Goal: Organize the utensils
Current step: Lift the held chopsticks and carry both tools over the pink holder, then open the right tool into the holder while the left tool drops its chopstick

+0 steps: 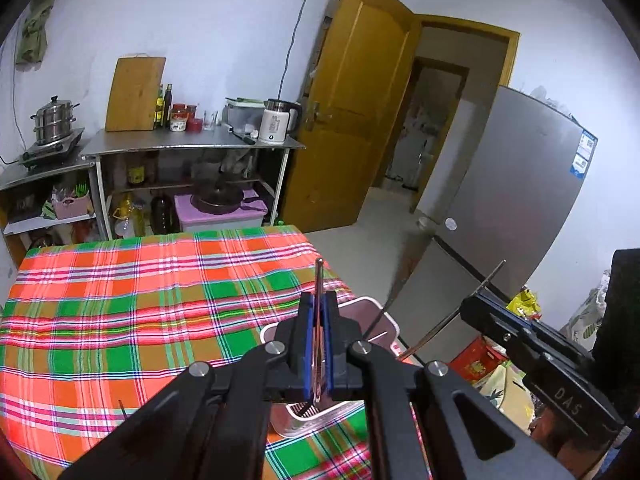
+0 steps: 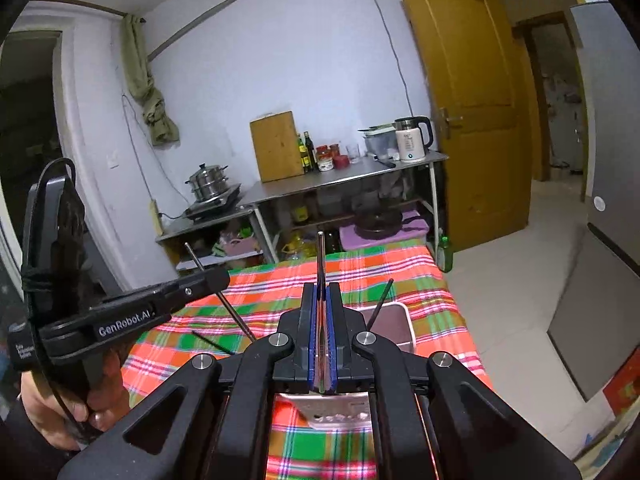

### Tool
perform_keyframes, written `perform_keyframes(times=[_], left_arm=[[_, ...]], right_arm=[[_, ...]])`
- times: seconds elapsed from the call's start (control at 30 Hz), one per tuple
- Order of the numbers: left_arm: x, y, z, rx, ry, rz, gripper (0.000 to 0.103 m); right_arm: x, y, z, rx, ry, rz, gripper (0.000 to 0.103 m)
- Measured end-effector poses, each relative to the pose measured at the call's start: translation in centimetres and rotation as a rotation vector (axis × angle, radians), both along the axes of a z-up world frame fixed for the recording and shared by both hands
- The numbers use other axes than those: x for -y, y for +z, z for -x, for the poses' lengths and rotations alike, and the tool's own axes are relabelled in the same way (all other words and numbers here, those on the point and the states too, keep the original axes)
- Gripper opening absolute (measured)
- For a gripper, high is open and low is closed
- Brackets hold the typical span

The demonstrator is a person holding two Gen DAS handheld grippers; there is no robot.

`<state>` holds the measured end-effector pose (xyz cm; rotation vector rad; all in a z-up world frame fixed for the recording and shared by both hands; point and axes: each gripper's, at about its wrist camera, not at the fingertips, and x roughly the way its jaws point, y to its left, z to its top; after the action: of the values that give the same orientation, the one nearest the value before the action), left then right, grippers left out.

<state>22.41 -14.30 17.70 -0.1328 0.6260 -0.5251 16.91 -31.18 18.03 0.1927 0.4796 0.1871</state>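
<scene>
Left gripper (image 1: 319,308) clamps a metal utensil handle (image 1: 319,280) above pink basket (image 1: 384,312) at the table edge (image 1: 328,264); right gripper (image 2: 320,304) clamps a slotted spatula (image 2: 336,412); only the right view shows its blade.

Desk cloth (image 1: 120,300) was woven plaid fabric, matt, in red, green and orange. Utensil holder (image 1: 384,312) looked smooth pale pink plastic with a slotted wall, slightly glossy. Left gripper (image 1: 319,320) was matt black plastic with bright metal pivot bolts; blue pads (image 1: 306,344) looked rubbery. It held a thin shiny metal utensil (image 1: 319,280). Right gripper (image 2: 320,312) had the same finish, clamping a polished metal utensil (image 2: 320,256). Chopsticks (image 2: 382,304) looked dark and matt. Fridge (image 1: 520,184) was brushed grey metal; door (image 1: 352,120) was glossy varnished wood.
</scene>
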Motion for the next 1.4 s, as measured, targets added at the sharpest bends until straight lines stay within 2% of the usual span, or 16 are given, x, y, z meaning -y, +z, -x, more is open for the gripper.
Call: perform_keyframes(times=[0.3, 0.43, 0.53, 0.77, 1.0, 1.07, 1.2, 1.4], left_arm=[[0.6, -3.7, -1.2, -0.062, -0.004, -0.024, 0.005], [0.4, -4.0, -1.2, -0.059, -0.007, -0.015, 0.006], [0.3, -3.8, -0.9, -0.042, -0.012, -0.013, 0.013], [-0.7, -2.2, 0.4, 0.000, -0.007, 0.000, 0.025], [-3.4, -0.5, 2.8, 0.052, 0.020, 0.018, 0.026], [-4.3, -0.4, 3.8, 0.061, 0.033, 0.023, 0.030], [-6.3, -1.4, 5.5, 0.053, 0.069, 0.024, 0.032], [-9.5, -4.6, 7.8, 0.008, 0.124, 0.028, 0.032]], right_arm=[[0.0, -5.0, -2.6, -0.126, 0.008, 0.008, 0.004], [0.2, -6.5, -3.1, -0.168, 0.009, -0.004, 0.005], [0.3, -7.0, -3.2, -0.185, 0.008, -0.010, 0.005], [0.2, -6.4, -2.3, -0.153, 0.013, -0.008, 0.010], [-0.5, -4.8, 0.6, -0.087, 0.021, -0.016, 0.010], [-0.8, -4.6, 1.6, -0.074, 0.019, -0.017, 0.010], [-2.1, -4.9, 3.2, -0.068, 0.021, -0.014, 0.010], [-4.4, -6.6, 4.7, -0.101, 0.071, -0.022, 0.011]])
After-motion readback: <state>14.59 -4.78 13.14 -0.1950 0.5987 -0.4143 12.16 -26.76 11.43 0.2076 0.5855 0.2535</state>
